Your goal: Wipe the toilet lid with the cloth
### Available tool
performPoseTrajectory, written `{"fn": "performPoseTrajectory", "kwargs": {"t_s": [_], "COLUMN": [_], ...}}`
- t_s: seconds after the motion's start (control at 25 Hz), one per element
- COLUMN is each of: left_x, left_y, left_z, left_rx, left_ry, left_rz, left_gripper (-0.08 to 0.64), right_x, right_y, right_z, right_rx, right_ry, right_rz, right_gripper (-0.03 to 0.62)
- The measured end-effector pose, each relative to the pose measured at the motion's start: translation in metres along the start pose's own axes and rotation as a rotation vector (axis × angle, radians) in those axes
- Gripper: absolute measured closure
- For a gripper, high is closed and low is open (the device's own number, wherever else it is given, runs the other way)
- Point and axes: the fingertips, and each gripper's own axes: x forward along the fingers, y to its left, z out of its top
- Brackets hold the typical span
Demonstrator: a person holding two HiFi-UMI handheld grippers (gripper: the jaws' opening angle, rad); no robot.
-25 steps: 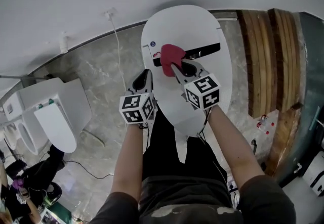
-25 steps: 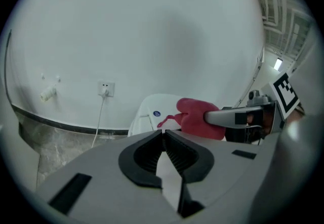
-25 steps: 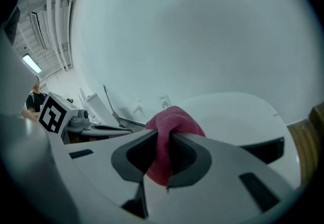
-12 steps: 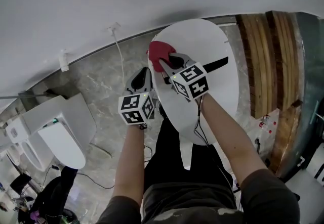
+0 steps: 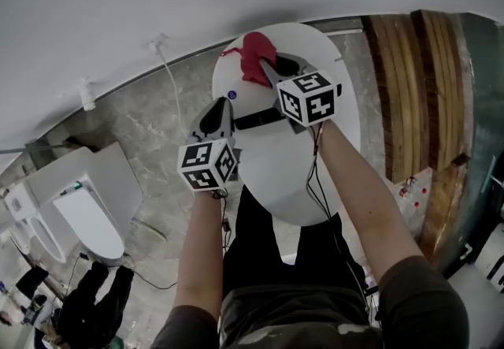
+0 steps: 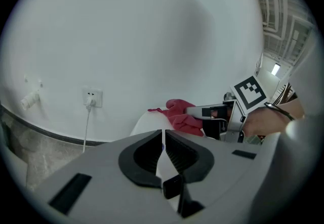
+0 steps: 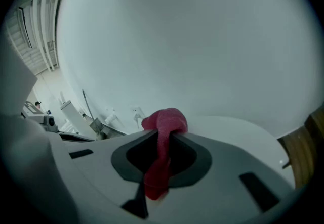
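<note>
We see the right claw [image 5: 266, 70] clamped on the red cloth [image 5: 255, 54], which bunches just past its tips at the far end of the white toilet lid [image 5: 295, 174]. The left claw [image 5: 218, 113], closed with nothing in it, sits beside the lid's left edge, apart from the cloth.
</note>
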Motion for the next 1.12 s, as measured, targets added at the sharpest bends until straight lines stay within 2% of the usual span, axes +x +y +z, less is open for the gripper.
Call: {"fn": "performPoseTrajectory", "kwargs": {"t_s": [0.2,0.44,0.56,0.72,0.8,0.92,1.12], "left_x": [0.011,0.026,0.030,0.033,0.030,0.018,-0.015], "left_y": [-0.035,-0.087,-0.115,-0.141,-0.144,-0.131,-0.083], "left_z": [-0.005,-0.015,-0.027,-0.037,-0.039,-0.041,-0.035], "left_rx": [0.021,0.036,0.010,-0.011,-0.014,-0.023,-0.041], "left_ry": [-0.006,-0.020,-0.030,-0.048,-0.054,-0.059,-0.082], "left_rz": [0.022,0.044,0.061,0.077,0.089,0.124,0.168], "left_gripper": [0.532,0.532,0.532,0.532,0.532,0.532,0.532], "right_x": [-0.033,-0.081,-0.105,-0.125,-0.131,-0.136,-0.120], "right_y": [-0.061,-0.131,-0.159,-0.186,-0.185,-0.162,-0.068], "right_z": [-0.002,-0.023,-0.043,-0.060,-0.059,-0.047,-0.034], "right_rx": [0.057,0.141,0.153,0.124,0.113,0.101,0.047], "right_ry": [-0.028,-0.028,-0.002,0.047,0.050,0.025,0.001], "right_rz": [-0.056,-0.100,-0.096,-0.091,-0.065,-0.008,0.109], "right_gripper": [0.543,0.543,0.543,0.543,0.543,0.543,0.543]}}
